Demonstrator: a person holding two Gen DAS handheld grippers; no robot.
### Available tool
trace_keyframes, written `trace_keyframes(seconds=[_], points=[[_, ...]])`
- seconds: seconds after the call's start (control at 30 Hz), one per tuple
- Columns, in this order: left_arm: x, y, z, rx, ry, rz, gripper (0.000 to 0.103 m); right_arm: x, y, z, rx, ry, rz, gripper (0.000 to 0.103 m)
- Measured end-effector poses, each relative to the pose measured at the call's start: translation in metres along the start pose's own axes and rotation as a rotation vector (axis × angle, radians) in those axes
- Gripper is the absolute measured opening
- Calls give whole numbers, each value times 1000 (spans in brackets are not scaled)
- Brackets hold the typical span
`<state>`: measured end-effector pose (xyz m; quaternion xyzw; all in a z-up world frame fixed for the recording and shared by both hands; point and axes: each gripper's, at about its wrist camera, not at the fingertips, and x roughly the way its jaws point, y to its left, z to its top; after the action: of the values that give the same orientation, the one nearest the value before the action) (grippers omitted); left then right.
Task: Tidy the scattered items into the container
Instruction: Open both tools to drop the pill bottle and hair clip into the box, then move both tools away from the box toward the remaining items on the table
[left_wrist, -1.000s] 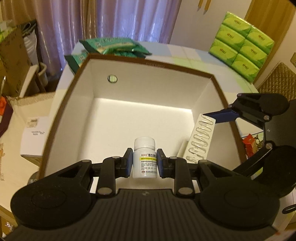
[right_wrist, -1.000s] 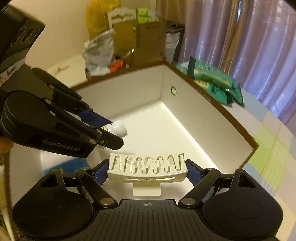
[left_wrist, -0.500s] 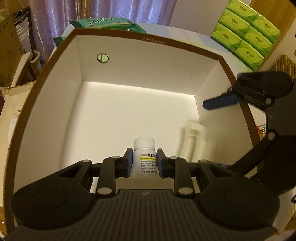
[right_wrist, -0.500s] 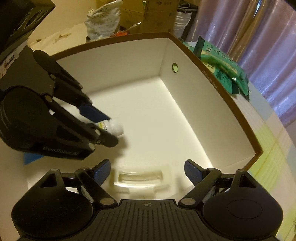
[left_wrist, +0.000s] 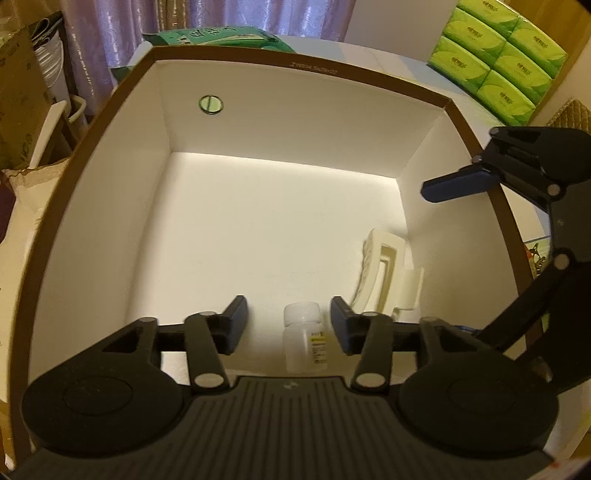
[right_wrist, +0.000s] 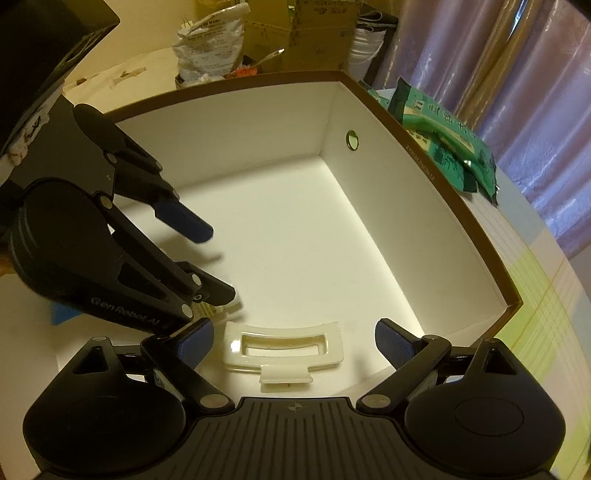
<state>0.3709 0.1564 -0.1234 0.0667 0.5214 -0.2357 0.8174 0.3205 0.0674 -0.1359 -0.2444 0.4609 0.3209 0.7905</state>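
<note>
Released since a second ago: both grippers now spread wide and empty inside the box (left_wrist: 110, 122). Left gripper (left_wrist: 288, 325) parted around the white pill bottle (left_wrist: 304, 341), touching neither pad, bottle lying on the box floor near the front wall. Right gripper (right_wrist: 293, 341) likewise gaping over the cream plastic clip (right_wrist: 282, 349), resting flat on the box floor just beside the bottle.

Box (left_wrist: 122, 122) floor lies bare across its far and middle parts. Near my left claw (left_wrist: 288, 325) stands the bottle (left_wrist: 304, 341); the clip (right_wrist: 284, 349) lies between my right claw's (right_wrist: 293, 341) spread fingers. Walls hem all sides.
</note>
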Motion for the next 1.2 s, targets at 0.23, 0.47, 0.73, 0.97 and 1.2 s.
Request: trace_keyframes(seconds=[0.23, 0.47, 0.73, 0.97, 1.2], points=[[-15, 4, -3, -7, -8, 35, 73, -8, 3, -2, -1, -14, 9, 93], [-37, -2, -6, 13, -35, 45, 84, -20, 9, -6, 2, -36, -9, 94], [-68, -13, -12, 27, -89, 73, 90, -49, 19, -14, 23, -100, -27, 98], [-97, -20, -21, 22, -127, 107, 91, -75, 32, -25, 46, -165, -56, 101], [-128, -26, -36, 4, -172, 152, 94, -105, 41, -37, 108, -238, -58, 101]])
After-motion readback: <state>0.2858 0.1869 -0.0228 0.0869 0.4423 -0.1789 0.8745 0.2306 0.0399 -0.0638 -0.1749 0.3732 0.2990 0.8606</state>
